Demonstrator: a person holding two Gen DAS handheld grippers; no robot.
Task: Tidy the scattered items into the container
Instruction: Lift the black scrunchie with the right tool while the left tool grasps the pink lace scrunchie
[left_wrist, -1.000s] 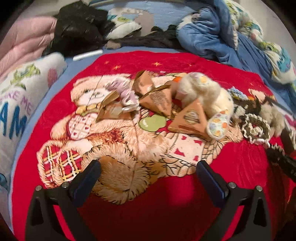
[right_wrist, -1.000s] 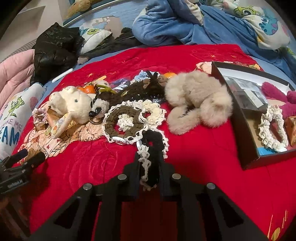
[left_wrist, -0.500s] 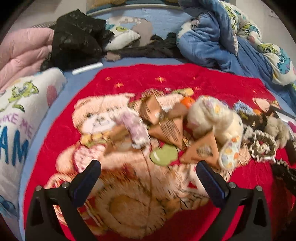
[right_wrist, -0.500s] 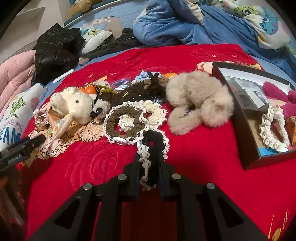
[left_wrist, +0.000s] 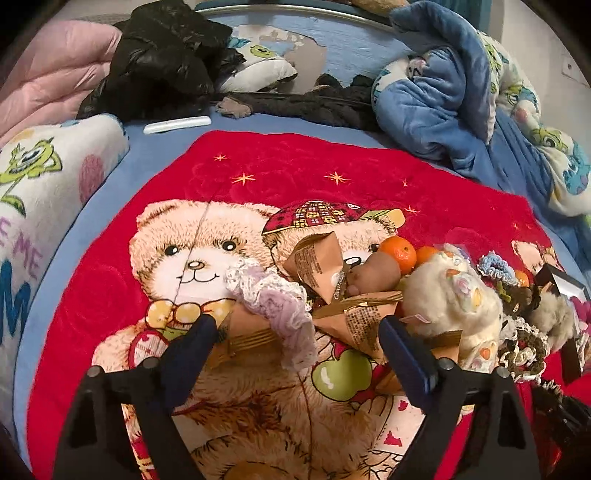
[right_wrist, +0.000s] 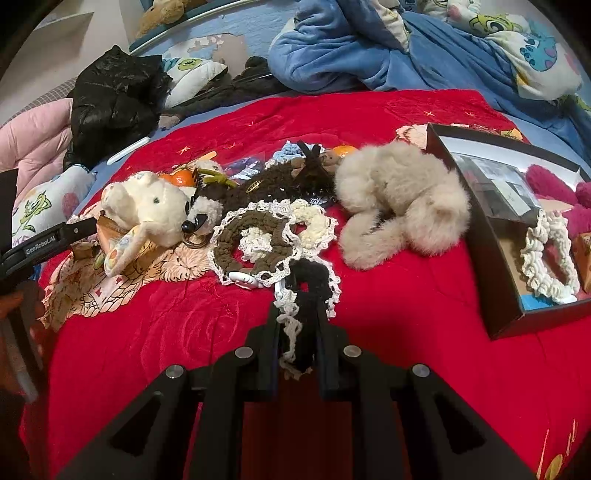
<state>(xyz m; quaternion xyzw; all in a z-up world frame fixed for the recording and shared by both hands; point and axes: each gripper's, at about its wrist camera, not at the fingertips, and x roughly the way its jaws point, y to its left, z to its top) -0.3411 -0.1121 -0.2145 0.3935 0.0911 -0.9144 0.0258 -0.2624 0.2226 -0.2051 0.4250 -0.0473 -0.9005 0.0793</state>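
Left wrist view shows the change: within the last second your left gripper (left_wrist: 295, 339) has pushed forward into the pile, so the lilac scrunchie (left_wrist: 275, 295) and the tan packet (left_wrist: 243, 332) under it now sit between its wide-open fingers, where before they lay well ahead. That looks like a pick about to happen; nothing is pinched yet. Your right gripper (right_wrist: 297, 328) has not shifted: its fingers stay clamped narrow on the black scrunchie (right_wrist: 308, 280), which still rests on the red blanket (right_wrist: 166, 321), not yet carried over. The box (right_wrist: 476, 236) waits at the far right, already holding a white scrunchie (right_wrist: 546, 254) and something dark pink and fuzzy, so the task seems partly done with most items still out. The scrunchies are soft, ruffled rings with lace edges, so expect them to sag and snag on neighbours; the brown scrunchie (right_wrist: 255, 236) touches the black one. The packets are creased, stiff-looking paper pyramids. The cream plush (right_wrist: 147, 210) and beige plush (right_wrist: 399, 199) are bulky and fluffy, and the mandarins (left_wrist: 399, 253) behind the packets are smooth and round, likely to roll.
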